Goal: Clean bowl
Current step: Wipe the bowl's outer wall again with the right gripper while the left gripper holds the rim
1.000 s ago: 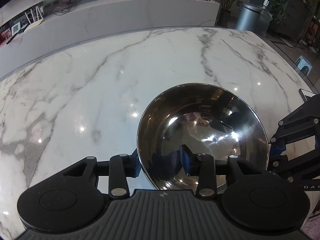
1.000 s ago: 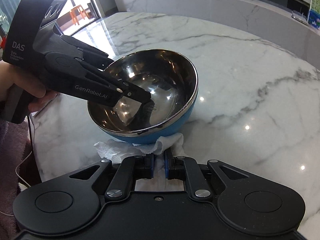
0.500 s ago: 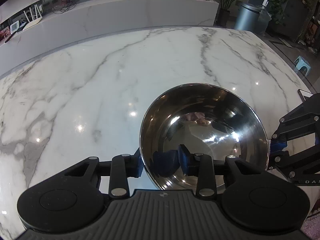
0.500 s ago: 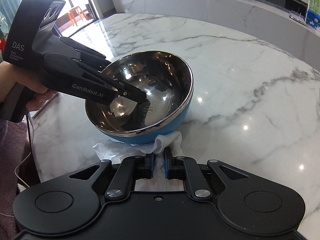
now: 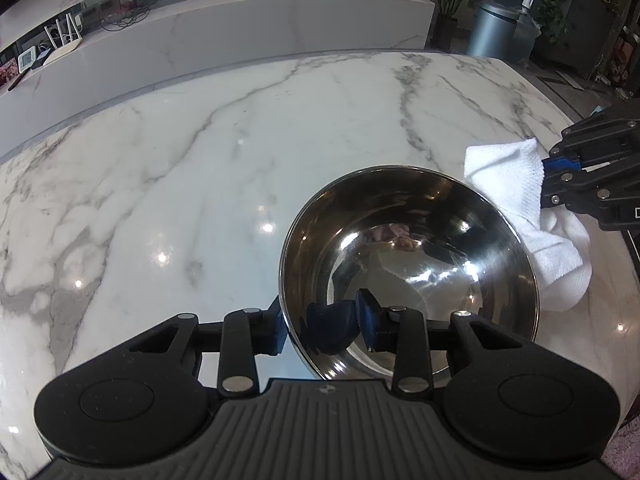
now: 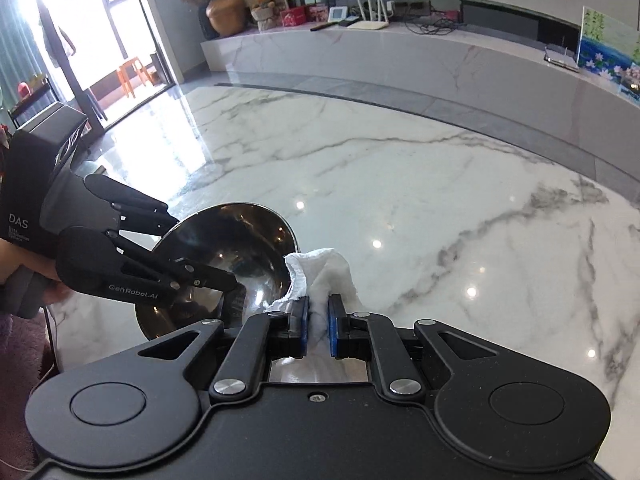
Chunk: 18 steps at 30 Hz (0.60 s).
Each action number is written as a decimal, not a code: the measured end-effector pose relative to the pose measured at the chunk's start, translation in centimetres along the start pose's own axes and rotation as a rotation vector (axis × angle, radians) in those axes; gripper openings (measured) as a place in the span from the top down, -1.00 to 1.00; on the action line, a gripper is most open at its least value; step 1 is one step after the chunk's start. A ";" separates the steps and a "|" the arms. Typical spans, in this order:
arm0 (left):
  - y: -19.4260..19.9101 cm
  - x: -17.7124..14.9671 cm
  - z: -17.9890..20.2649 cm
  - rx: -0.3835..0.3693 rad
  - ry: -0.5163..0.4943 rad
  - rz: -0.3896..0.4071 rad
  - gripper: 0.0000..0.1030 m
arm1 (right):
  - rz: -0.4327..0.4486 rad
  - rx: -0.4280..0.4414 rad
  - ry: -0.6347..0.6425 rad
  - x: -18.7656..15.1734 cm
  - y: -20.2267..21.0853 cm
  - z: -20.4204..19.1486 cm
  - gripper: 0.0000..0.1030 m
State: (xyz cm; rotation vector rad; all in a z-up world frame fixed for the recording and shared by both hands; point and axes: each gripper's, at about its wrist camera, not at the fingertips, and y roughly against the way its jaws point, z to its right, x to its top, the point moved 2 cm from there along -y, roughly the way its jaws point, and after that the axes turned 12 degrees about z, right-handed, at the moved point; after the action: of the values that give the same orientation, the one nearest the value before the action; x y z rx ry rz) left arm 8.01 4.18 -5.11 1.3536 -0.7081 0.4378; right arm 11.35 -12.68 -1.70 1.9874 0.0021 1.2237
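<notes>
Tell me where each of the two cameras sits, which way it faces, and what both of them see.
Left wrist view: sits on the left gripper, looking along its fingers into the steel bowl, whose rim it clamps; the right gripper holding the white cloth shows at the right edge.
Right wrist view: sits on the right gripper, facing across the marble table, its fingers pinching the cloth; the left gripper and a bit of the person's hand show at left.
Shared: bowl, cloth, table, both grippers.

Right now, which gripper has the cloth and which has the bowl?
The right gripper pinches the white cloth between its blue pads. The left gripper clamps the steel bowl by its rim, one finger inside, one outside.
</notes>
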 end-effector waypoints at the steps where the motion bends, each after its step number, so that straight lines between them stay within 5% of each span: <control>1: 0.0 0.0 0.0 0.000 0.000 0.000 0.36 | -0.005 0.001 0.001 0.0 -0.3 0.1 0.82; 8: -0.1 0.1 -0.3 0.003 0.016 0.005 0.36 | 0.000 0.048 -0.066 -0.9 0.4 1.8 0.82; 18: -0.1 0.2 0.0 -0.002 0.017 0.011 0.36 | -0.099 0.060 0.001 -4.3 -0.5 -0.8 0.82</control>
State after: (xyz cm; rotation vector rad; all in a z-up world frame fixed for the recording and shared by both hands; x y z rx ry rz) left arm 8.21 4.11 -5.09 1.3429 -0.7017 0.4569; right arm 8.62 -13.47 -5.02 2.0141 0.1373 1.1732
